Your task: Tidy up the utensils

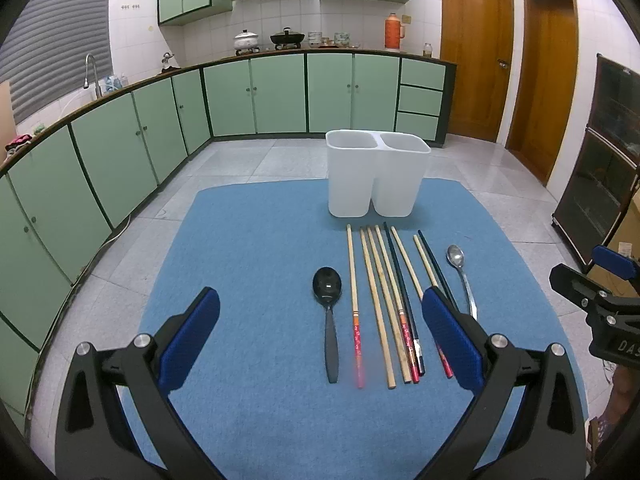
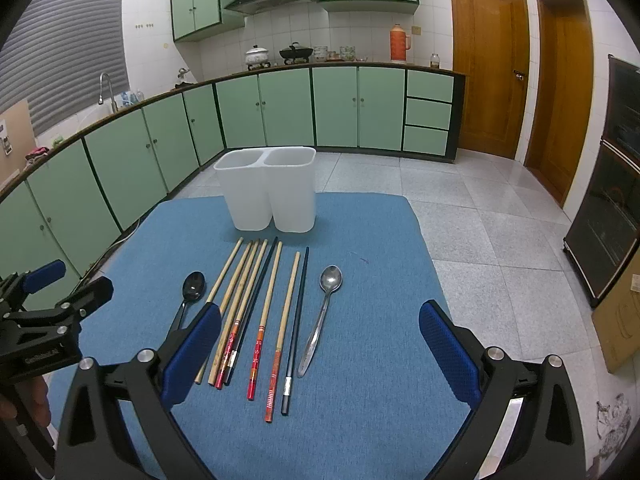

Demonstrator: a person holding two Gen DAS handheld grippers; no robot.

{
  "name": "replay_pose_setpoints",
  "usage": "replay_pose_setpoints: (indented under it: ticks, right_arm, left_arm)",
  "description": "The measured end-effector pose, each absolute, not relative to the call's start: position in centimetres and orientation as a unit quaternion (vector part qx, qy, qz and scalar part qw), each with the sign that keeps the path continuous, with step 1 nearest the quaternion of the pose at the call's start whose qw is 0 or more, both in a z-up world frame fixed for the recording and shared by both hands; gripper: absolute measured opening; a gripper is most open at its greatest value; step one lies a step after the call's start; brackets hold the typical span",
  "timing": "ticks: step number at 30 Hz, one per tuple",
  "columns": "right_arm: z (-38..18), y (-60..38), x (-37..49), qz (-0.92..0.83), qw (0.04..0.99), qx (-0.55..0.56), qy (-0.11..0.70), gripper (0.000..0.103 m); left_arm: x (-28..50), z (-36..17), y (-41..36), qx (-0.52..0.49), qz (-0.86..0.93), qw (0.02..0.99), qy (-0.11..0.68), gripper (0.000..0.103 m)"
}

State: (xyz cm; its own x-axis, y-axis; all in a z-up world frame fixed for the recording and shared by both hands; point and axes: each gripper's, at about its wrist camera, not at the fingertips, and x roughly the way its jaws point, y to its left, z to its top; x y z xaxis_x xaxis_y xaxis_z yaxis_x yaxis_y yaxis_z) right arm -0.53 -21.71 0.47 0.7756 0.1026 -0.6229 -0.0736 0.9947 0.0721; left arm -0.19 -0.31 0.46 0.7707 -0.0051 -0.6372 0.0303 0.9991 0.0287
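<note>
On a blue mat [image 1: 260,240] covering the worktop, w/ a green-cabinet kitchen behind, utensils lie in a row. White two-compartment plastic holder [image 1: 376,174] stands upright at the mat's far edge; both compartments look empty. Just in front, approx. eight chopsticks [image 1: 380,304] lie side by side, pointing toward the holder: mostly pale bamboo, some w/ red patterned ends, two dark ones. Black spoon [image 1: 328,308] lies at the row's left end, bowl toward the holder; steel spoon [image 2: 324,316] lies at the right end, apart from the sticks.

Left tongs [image 1: 320,328] hang over the near part of the mat, blue pads spread as wide as they go, gripping nothing; black spoon and several chopsticks show between the pads but below them. Right tongs [image 2: 320,344] likewise gape wide and empty above the chopsticks' near ends. Writing: partial white letters "DA" on the right tool's black body in the left view; small print on the left tool's body, too blurred to read.
</note>
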Motion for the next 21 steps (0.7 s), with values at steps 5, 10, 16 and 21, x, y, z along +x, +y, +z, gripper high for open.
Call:
replay_pose_setpoints:
  ticks: [5, 10, 16, 21]
  right_arm:
    - [0.43, -21.76, -0.49, 0.047, 0.942, 0.022, 0.332, 0.097]
    - [0.37, -21.75, -0.47, 0.047, 0.942, 0.022, 0.332, 0.097]
    - [0.40, -21.78, -0.47, 0.047, 0.942, 0.023, 0.332, 0.097]
    - [0.45, -21.79, -0.46, 0.046, 0.942, 0.023, 0.332, 0.097]
  left_arm:
    - [-0.22, 0.52, -0.34, 0.018, -0.009, 0.941, 0.339, 0.098]
    - [-0.31, 0.68, -0.76, 0.017, -0.009, 0.941, 0.339, 0.098]
    - [-0.20, 0.78, -0.27, 0.016, -0.011, 0.941, 0.339, 0.098]
    - [-0.15, 0.75, -0.18, 0.015, -0.011, 0.941, 0.338, 0.098]
